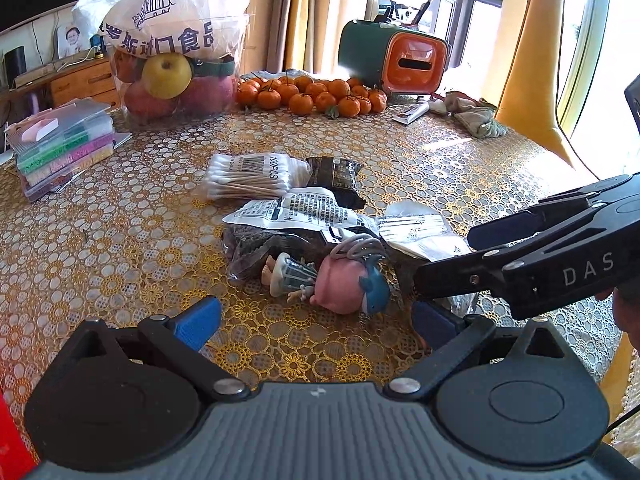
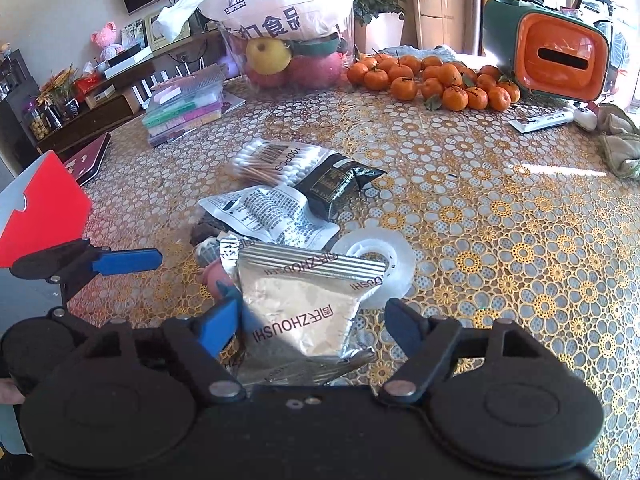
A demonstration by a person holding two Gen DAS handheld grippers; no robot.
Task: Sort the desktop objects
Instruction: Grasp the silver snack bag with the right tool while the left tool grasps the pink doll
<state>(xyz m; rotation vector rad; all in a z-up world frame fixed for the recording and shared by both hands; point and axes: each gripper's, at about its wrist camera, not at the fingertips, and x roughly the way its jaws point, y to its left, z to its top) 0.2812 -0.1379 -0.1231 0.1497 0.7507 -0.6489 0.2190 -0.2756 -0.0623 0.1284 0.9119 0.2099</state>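
both grippers open over the pile at mid-table

right gripper (image 2: 312,320) sits low with its blue fingers (image 2: 220,322) spread wide either side of the silver foil packet (image 2: 304,312), the packet lying between them; whether a pad is touching the foil, i can't tell. the foil packet rests on the lace-patterned tabletop (image 2: 500,220) toward the near edge, overlapping a clear round plastic lid (image 2: 394,256) behind it.

left gripper (image 1: 316,320) hangs just short of the pile, fingers apart, nothing between them. right in front of it lies the little doll figurine (image 1: 332,282) on its side, pink head toward the right gripper (image 1: 444,276), leaning against a dark bag with a white printed label (image 1: 304,216).

further in, toward the table's middle: a pack of cotton swabs (image 1: 250,176), and touching it a black snack pouch (image 1: 336,176).

along the far edge, a clear tub of apples (image 1: 176,80) under a white plastic bag (image 1: 168,4), a row of tangerines (image 1: 316,94), and an orange-and-green tissue box (image 1: 394,60). stacked colourful cases (image 1: 60,144) sit at the left edge.
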